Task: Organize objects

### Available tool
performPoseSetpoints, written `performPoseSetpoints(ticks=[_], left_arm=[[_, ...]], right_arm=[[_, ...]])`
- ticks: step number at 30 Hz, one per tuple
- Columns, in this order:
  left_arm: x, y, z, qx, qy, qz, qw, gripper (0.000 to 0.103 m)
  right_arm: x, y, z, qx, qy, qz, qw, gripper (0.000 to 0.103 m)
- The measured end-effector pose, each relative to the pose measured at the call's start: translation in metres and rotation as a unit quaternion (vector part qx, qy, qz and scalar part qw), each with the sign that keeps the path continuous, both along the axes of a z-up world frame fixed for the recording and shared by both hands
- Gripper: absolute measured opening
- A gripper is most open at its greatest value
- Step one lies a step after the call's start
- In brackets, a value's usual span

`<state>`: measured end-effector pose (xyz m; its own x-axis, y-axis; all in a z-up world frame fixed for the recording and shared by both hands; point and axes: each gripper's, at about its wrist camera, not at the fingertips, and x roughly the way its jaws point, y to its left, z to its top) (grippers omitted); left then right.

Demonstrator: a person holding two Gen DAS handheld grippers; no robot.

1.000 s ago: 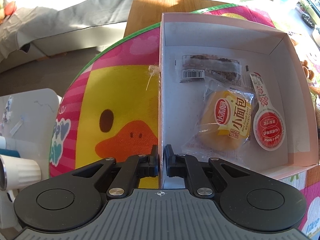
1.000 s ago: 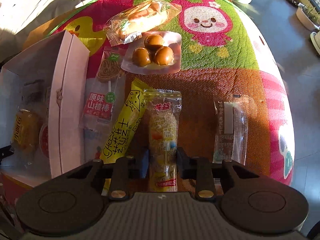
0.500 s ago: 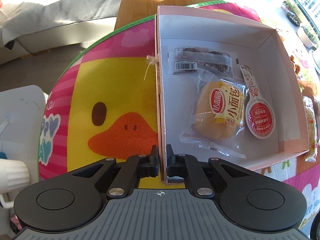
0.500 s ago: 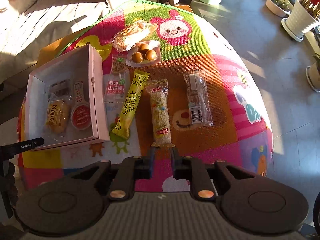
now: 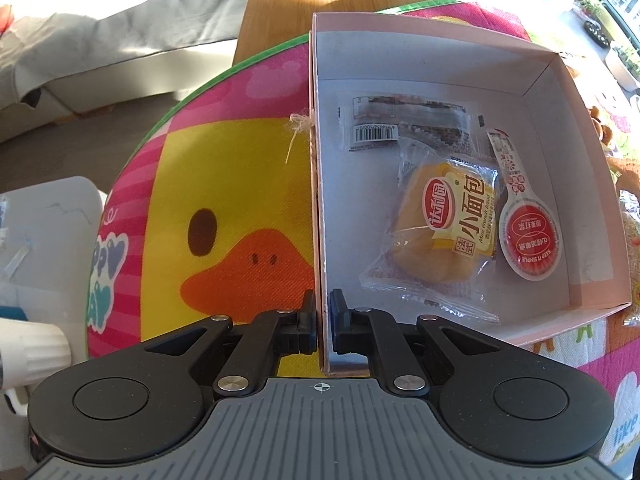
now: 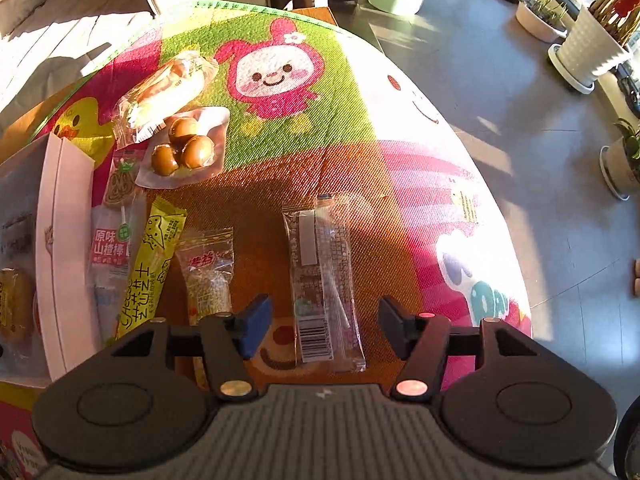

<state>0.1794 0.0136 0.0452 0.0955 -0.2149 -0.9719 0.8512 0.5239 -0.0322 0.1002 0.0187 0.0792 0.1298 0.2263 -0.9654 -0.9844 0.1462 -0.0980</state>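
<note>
Left tongs (image 5: 322, 312) clamped on box (image 5: 552, 72) wall; right tongs (image 6: 323, 322) wide apart over brown bar (image 6: 324, 284); bun (image 5: 444, 220) labelled "Mini French Bread".

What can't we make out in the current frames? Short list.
- Left wrist view: the dark snack pack at the back of the box is blurred, and the bread packet overlaps its near edge; only its barcode shows.
- Right wrist view: the rice-crisp bar has its lower end hidden behind the right gripper.
- Right wrist view: the box is cut off by the left frame edge.
- Right wrist view: print on the brown bar is too small.
</note>
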Motion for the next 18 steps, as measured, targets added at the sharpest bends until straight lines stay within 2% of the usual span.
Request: performPoseSetpoints(ticks=[3, 6, 8, 13, 18], left_arm=[[-0.001, -0.003, 0.0, 0.008, -0.008, 0.006, 0.9999, 0.008], [-0.002, -0.005, 0.0, 0.014, -0.014, 0.013, 0.9997, 0.008], [-0.003, -0.006, 0.0, 0.017, -0.016, 0.016, 0.9996, 0.009], [-0.004, -0.008, 0.001, 0.023, -0.017, 0.01, 0.9995, 0.009], [-0.004, -0.008, 0.005, 0.019, -0.017, -0.004, 0.9997, 0.008]], right_arm=[[0.004, 0.014, -0.019, -0.01, -0.001, 0.012, 1.0, 0.058], [0.001, 0.018, -0.027, -0.016, -0.003, 0.029, 0.999, 0.05], [-0.003, 0.016, -0.025, -0.018, 0.002, 0.045, 0.999, 0.037], [-0.008, 0.0, -0.014, -0.03, 0.014, 0.039, 0.999, 0.033], [-0.019, -0.037, 0.018, -0.034, 0.04, 0.021, 0.998, 0.033]])
